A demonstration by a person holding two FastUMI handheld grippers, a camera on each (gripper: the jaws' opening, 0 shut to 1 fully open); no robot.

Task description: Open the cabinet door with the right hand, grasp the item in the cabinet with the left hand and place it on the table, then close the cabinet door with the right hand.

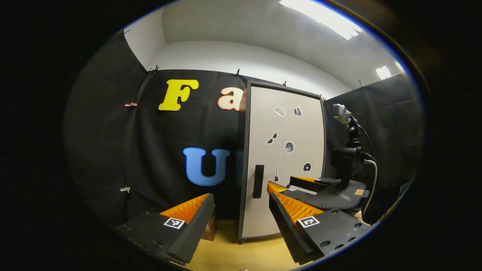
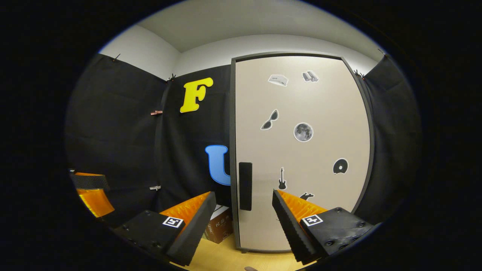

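While both grippers hang in front of the cabinet (image 2: 301,150), its door (image 2: 320,195) stands shut, so the item inside cannot be seen. Door is pale with a dark frame, and carries small stickers: sunglasses (image 2: 269,120), a moon (image 2: 303,132), a guitar (image 2: 281,178), a disc (image 2: 340,166), two more near the top too small to make out. No writing readable on any of them.

Right gripper (image 2: 243,212): fingers spread wide, nothing between them. The dark upright handle (image 2: 245,185) at the door's left edge sits just beyond the gap, lined up between the two fingers, not touched. Each finger block bears a small square black-and-white marker; no words.

Left gripper (image 1: 241,210): fingers also spread wide, nothing held. From the left gripper view the cabinet stands farther off, handle (image 1: 258,181) again beyond the gap between the fingers. The right gripper (image 1: 301,184) shows to the right in that view, nearer the door, with a small camera (image 1: 342,113) on a post and a cable running off it.

Brown cardboard box (image 2: 219,225) sits on the yellowish tabletop (image 2: 226,256) just left of the cabinet's foot, against the black cloth; printing on its face too blurred to read.
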